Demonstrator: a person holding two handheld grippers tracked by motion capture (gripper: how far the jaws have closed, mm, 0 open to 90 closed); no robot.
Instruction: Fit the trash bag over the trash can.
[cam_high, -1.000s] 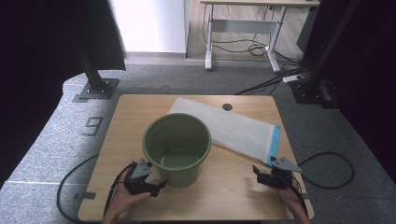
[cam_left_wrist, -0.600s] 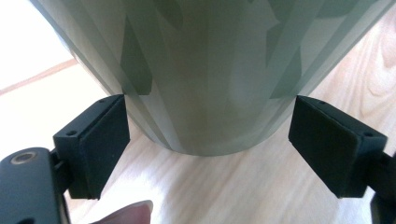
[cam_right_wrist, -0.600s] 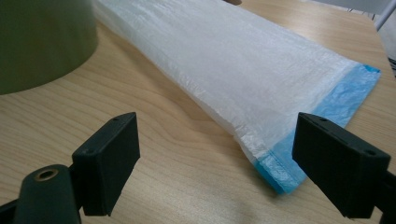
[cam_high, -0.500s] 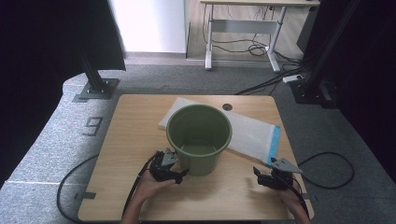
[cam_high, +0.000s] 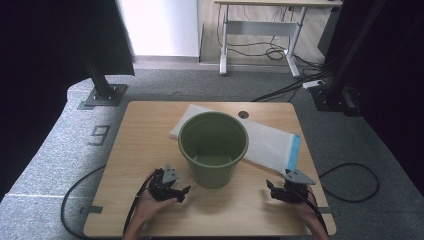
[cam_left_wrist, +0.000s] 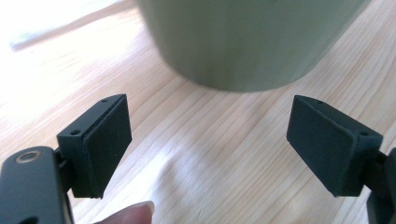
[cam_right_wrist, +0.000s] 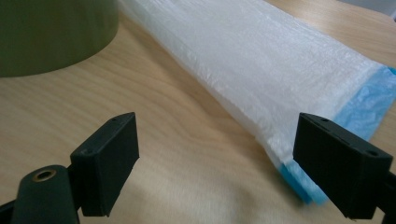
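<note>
Green bucket (cam_high: 213, 148) overlapping white bag (cam_high: 267, 142), wooden table (cam_high: 135, 145)

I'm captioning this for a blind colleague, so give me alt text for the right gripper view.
Open black tongs frame a folded white plastic bag with a blue edge, lying on a wooden table. The side of a green bucket stands at the upper left.

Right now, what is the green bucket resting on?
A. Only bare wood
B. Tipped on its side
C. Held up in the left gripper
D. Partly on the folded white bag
D: in the high view the upright green bucket overlaps the folded white bag, with both grippers open and apart from it.
</note>
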